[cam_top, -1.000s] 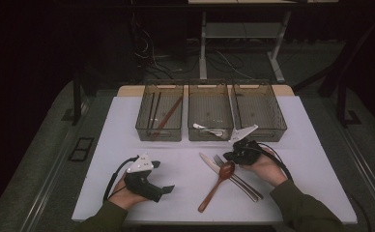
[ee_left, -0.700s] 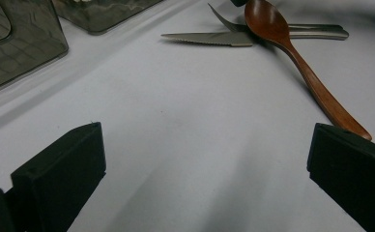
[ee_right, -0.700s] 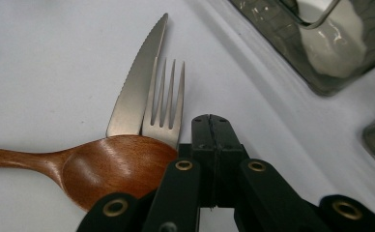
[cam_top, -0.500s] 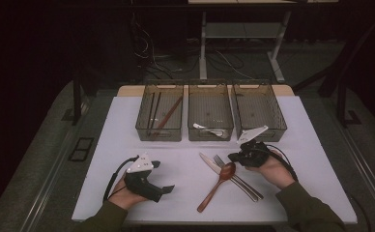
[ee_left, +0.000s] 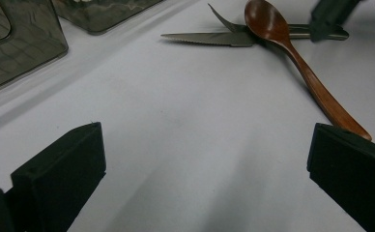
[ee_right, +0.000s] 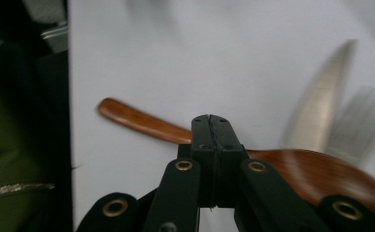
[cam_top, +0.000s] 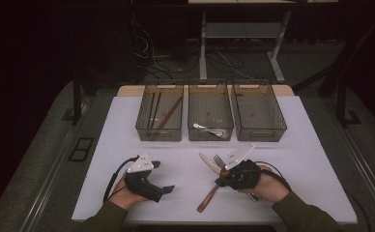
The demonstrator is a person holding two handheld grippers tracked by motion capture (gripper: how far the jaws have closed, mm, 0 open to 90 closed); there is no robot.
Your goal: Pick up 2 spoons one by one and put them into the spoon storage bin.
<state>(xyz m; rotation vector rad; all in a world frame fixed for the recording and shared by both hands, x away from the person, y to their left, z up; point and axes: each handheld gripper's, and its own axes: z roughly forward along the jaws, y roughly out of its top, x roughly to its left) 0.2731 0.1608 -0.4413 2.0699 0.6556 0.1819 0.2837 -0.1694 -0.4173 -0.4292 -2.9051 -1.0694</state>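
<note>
A white table top (cam_top: 292, 145) is seen from above, with three smoky transparent bins in a row toward 12 o'clock. Dark chopsticks (cam_top: 152, 112) and a brown stick are held in the left bin (cam_top: 160, 112); a white utensil (cam_top: 209, 129) lies in the middle bin (cam_top: 210, 111); nothing can be made out in the right bin (cam_top: 259, 110). No brand, label or readable writing can be made out on anything.

The left gripper (cam_top: 160, 189) is held at about 7 o'clock on the table, its jaws spread wide apart over bare table, with nothing between them, as the left gripper view shows.

The right gripper (cam_top: 220, 181) is held at about 5 o'clock. In the right gripper view its jaws are pressed tight together, just above the neck of a wooden spoon (ee_right: 321, 174); whether the spoon is actually pinched cannot be told.

The wooden spoon (ee_left: 296, 53) lies across a serrated knife (ee_left: 209, 38) and a fork (ee_left: 224, 21), its handle pointing toward 7 o'clock in the high view.
</note>
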